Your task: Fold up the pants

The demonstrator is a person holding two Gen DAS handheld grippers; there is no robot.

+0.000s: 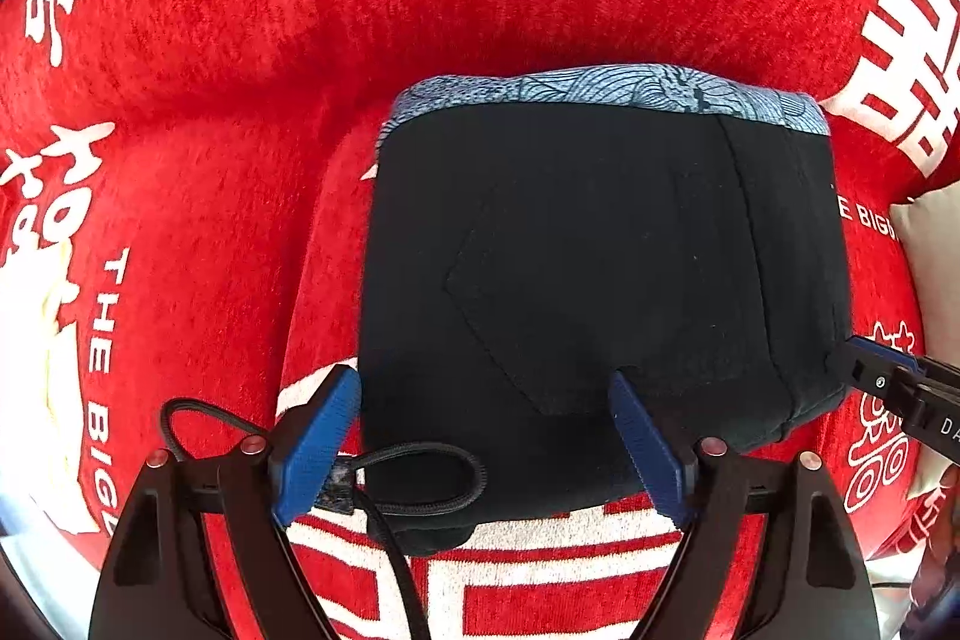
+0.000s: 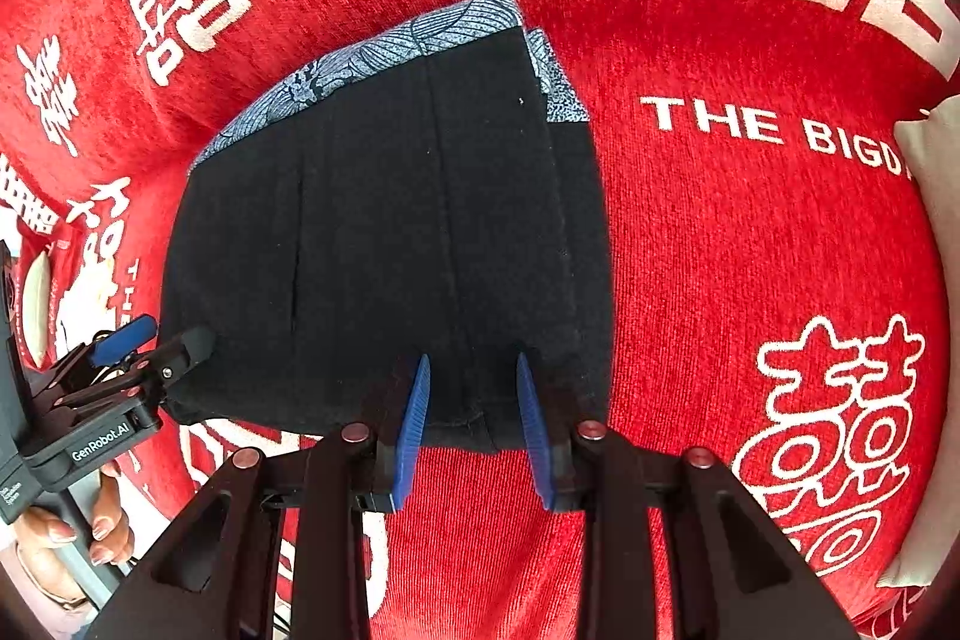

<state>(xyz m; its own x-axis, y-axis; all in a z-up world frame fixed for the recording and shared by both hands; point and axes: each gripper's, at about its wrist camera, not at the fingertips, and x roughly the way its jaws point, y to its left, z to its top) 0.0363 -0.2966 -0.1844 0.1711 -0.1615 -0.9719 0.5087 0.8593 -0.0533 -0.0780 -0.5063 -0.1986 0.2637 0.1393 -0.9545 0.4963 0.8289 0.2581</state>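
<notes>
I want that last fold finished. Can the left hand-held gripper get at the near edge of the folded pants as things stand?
Probably yes. The left hand-held gripper stands open over the near edge of the black pants. Only its own black cord loops between the fingers; nothing else blocks it.

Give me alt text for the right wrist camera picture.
Folded black pants with a blue patterned lining lie on a red blanket with white lettering. The right gripper points down at their near edge, jaws partly open astride it; the left gripper touches the left corner.
</notes>
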